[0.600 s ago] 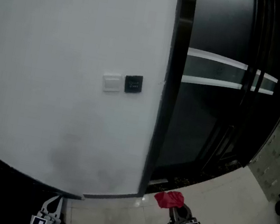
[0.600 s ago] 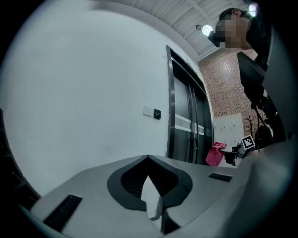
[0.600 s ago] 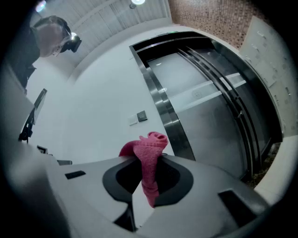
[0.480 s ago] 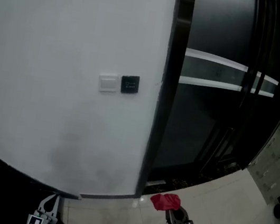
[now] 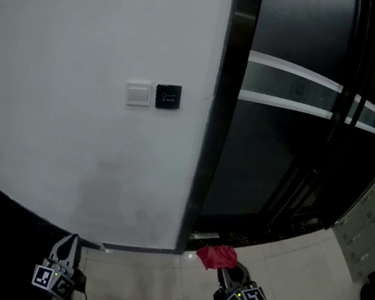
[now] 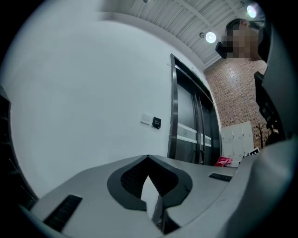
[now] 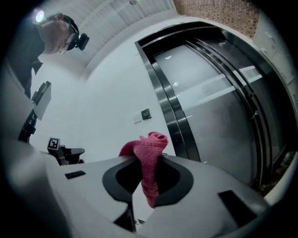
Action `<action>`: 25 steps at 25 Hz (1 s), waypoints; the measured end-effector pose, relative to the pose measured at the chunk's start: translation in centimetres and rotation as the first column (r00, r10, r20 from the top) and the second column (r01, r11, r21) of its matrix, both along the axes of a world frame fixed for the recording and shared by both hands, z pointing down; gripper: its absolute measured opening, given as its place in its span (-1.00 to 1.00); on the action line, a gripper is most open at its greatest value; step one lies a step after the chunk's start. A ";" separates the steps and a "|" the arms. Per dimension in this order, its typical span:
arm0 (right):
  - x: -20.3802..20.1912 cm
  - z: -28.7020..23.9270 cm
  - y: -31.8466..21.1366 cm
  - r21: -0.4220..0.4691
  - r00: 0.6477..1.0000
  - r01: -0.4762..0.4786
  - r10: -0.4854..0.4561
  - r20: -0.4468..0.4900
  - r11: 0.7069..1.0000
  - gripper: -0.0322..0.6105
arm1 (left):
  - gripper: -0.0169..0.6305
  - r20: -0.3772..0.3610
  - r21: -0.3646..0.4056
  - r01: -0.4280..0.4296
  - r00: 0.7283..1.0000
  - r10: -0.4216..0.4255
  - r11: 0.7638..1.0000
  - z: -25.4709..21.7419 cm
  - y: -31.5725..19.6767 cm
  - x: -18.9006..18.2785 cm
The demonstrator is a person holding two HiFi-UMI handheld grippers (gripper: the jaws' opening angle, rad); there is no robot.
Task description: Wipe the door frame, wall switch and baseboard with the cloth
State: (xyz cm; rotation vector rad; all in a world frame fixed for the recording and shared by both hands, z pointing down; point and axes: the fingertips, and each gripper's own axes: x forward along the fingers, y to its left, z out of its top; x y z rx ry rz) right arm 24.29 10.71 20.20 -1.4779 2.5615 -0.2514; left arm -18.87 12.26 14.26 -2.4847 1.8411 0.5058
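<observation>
In the head view, the left gripper [image 5: 70, 247] hangs low near the baseboard [image 5: 145, 249]. The right gripper [image 5: 226, 275] holds a red cloth [image 5: 217, 256] near the foot of the door frame [image 5: 209, 149], with the wall switch [image 5: 138, 94] higher up. In the left gripper view, the jaws are pressed together, empty. In the right gripper view, the jaws pinch the bunched cloth.
</observation>
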 end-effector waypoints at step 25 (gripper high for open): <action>-14.9 -14.3 -14.1 0.233 0.968 0.191 -0.144 -0.207 0.954 -0.75 | -0.97 0.035 -0.024 0.039 0.999 -0.038 0.999 -1.2 -10.6 -5.3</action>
